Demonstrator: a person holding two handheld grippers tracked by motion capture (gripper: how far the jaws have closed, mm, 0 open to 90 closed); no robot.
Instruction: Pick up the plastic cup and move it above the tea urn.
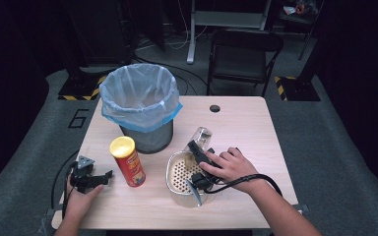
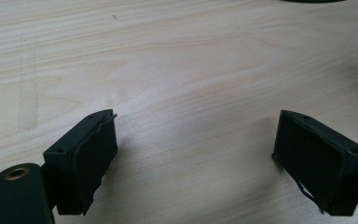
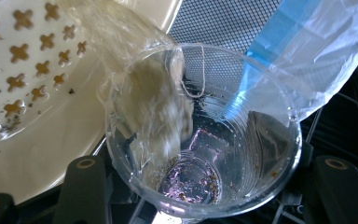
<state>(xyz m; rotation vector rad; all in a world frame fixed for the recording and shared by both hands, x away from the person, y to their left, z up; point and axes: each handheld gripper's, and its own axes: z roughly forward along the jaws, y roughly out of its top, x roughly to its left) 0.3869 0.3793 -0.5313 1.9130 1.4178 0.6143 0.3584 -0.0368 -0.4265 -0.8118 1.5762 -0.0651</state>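
- Right tongs (image 1: 200,147) grip a clear plastic cup (image 3: 200,135), tipped over the perforated strainer (image 1: 179,172) beside the lined bin (image 1: 138,98).
- Tilt the cup gradually, mouth kept inside the strainer rim, so residue lands there.
- Left tongs (image 2: 196,158) rest open and empty on the worktop (image 2: 191,70).

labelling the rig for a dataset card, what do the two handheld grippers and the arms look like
Both the left gripper and the right gripper are black with blocky, flat-padded jaws. The left carries a grey three-cornered plate; a black cable trails from the right. Forearms are bare, no sleeves visible.
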